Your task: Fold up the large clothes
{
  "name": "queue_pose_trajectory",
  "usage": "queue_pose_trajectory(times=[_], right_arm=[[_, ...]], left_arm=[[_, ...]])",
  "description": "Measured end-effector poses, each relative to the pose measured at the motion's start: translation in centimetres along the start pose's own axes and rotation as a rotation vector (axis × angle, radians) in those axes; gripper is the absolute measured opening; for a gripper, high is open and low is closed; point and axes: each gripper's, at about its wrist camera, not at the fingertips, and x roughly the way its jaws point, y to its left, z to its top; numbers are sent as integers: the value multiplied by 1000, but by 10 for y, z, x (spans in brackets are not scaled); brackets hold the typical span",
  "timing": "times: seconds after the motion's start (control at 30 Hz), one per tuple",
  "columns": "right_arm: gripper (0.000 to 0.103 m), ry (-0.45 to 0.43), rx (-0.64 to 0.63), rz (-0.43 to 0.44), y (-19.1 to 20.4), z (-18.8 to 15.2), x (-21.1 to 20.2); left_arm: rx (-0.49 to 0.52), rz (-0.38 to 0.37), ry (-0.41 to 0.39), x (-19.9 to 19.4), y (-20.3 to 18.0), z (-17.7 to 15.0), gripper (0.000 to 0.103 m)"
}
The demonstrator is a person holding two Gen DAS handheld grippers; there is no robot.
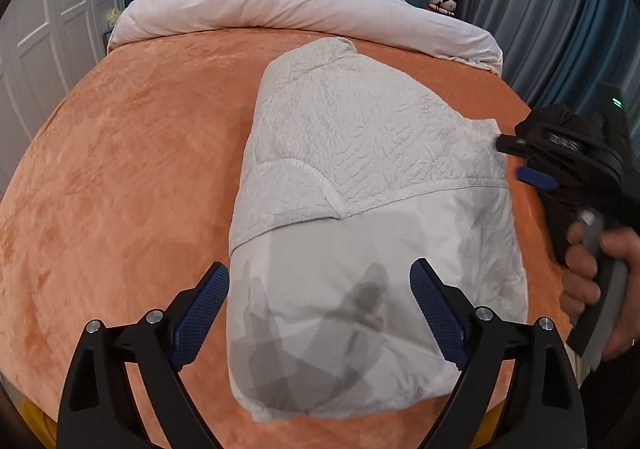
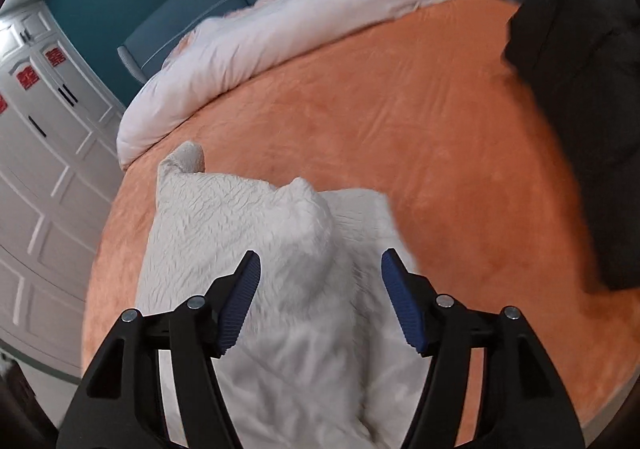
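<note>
Both the left gripper (image 1: pixel 320 303) and the right gripper (image 2: pixel 320 299) hang open above the folded white garment (image 1: pixel 372 185), whose textured flap at 12 o'clock already lies flat on the orange bed (image 1: pixel 120 169).

Left gripper (image 1: pixel 320 303) angled steeply down, its 2 blue-padded fingers (image 1: pixel 202 311) spread wide, nothing pinched between them. Over at the right edge of the left wrist view, the right gripper (image 1: pixel 516 161) comes in sideways, blurred, a bare hand (image 1: pixel 596 277) wrapped round its grey handle. From its own camera, the right gripper (image 2: pixel 320 301) tilts downward too, jaws parted, pads (image 2: pixel 402 305) clear and not pressing on anything.
</note>
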Motion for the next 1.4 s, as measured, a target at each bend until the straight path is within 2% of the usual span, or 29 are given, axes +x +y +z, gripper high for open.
queue_pose_trajectory(times=[0.03,0.1,0.2,0.37,0.53,0.63,0.7,0.77,0.83,0.9,0.97,1.03,1.07,1.17,1.33,1.37,1.4], right_arm=[[23,24,-3,6,0,1,8],[11,-33,-1,22,3,2,1],[10,-116,-13,17,3,-6,-11],[11,-16,-36,-100,-11,-25,50],[12,1,-151,-216,5,-36,77],[12,38,-166,-190,7,-30,74],[15,30,-101,-147,2,-18,47],[16,-37,-65,-111,3,-14,5],[16,-68,-97,-52,14,-23,-35],[16,-41,-149,-20,27,-34,-48],[15,53,-220,-12,41,-54,-37],[14,158,-255,-82,43,-72,-3],[14,206,-244,-90,39,-80,16],[11,202,-190,-47,26,-95,41],[12,212,-133,-29,18,-93,43],[14,211,-123,-31,17,-90,35],[20,198,-104,-22,15,-87,25]], left_arm=[[3,5,3,3,-1,-1,89],[7,12,20,8,0,-2,89],[10,11,37,18,0,-6,92],[22,-11,39,30,-3,-11,98],[58,-2,38,39,-10,-12,98],[62,11,54,45,-9,-12,98],[48,10,78,48,-4,-11,98],[38,1,88,49,1,-11,98],[28,-7,91,49,3,-12,98],[31,1,85,49,0,-14,98],[32,10,82,49,-2,-15,98],[31,16,82,50,-4,-15,98],[35,20,84,51,-5,-15,98],[50,44,103,57,-5,-17,98],[37,49,118,63,-2,-17,98],[28,36,124,59,-1,-14,98],[11,16,129,55,2,-11,98]])
